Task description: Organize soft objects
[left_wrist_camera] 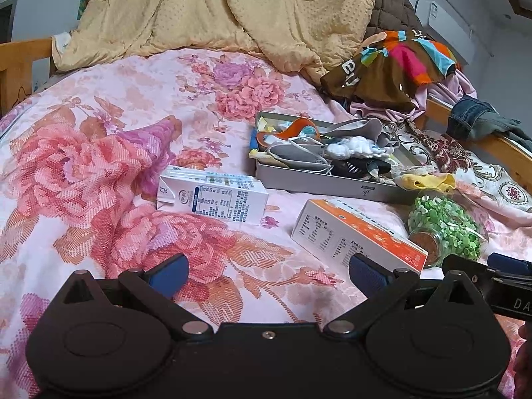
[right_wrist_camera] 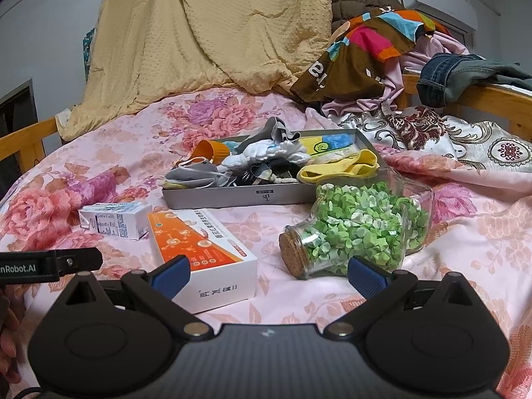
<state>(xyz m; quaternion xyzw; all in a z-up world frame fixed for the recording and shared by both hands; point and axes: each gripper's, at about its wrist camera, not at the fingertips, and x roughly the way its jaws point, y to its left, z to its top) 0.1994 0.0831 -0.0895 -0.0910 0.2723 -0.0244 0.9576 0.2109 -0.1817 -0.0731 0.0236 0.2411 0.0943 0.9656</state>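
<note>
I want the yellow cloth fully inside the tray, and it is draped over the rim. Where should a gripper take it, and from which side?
Take the yellow cloth at the bunched fold hanging outside the gray tray, coming from above with the right gripper, which is nearer. That fold stands proud of the rim, and the glass jar crowds a low approach.

Left black two-finger gripper with blue rubber pads (left_wrist_camera: 267, 274): jaws spread wide, nothing between them, held low and level. Right black two-finger gripper with blue rubber pads (right_wrist_camera: 268, 276): jaws likewise spread wide and empty, held at matching height just beside the left one. Bare skin of a hand shows at the frame edge behind each gripper.
</note>
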